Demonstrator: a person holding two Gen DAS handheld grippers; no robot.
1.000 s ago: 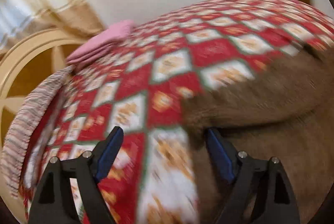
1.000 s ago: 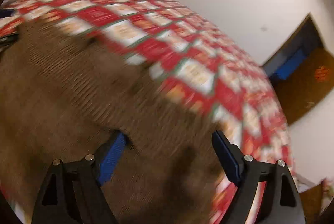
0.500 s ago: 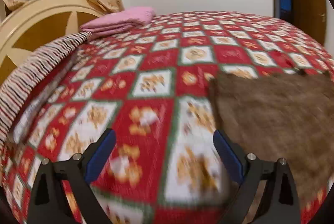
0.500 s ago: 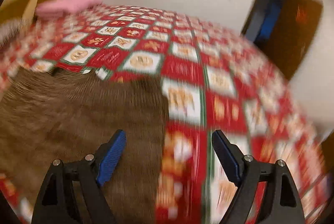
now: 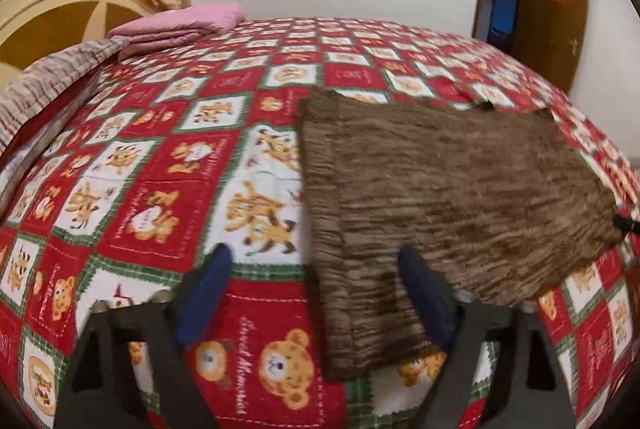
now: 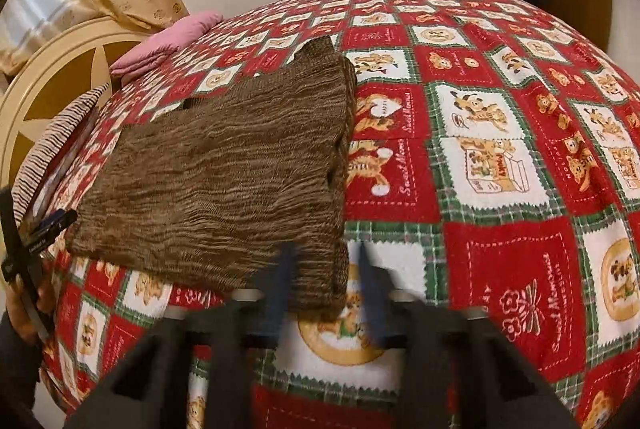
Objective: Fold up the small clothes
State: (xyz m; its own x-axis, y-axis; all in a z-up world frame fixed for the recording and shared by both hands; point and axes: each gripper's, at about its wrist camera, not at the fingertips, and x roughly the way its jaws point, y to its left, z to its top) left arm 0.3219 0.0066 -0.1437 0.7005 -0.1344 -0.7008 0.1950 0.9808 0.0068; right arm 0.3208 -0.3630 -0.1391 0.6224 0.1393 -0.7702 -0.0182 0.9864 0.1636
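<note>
Your left tongs [image 5: 312, 293] sit low in the frame with their blue pads [image 5: 204, 297] spread wide apart. Your right tongs [image 6: 326, 285] sit at bottom centre, pads [image 6: 280, 283] drawn closer, a narrow gap between them. Your left hand [image 6: 20, 309] shows at the lower left edge, gripping its handle.

We look low and close across the red checked bear-print bedspread [image 5: 168, 157] from the near edge, left camera at the brown ribbed knit garment's [image 5: 440, 197] left side, right camera [image 6: 224, 165] at its right, both sharing it.
</note>
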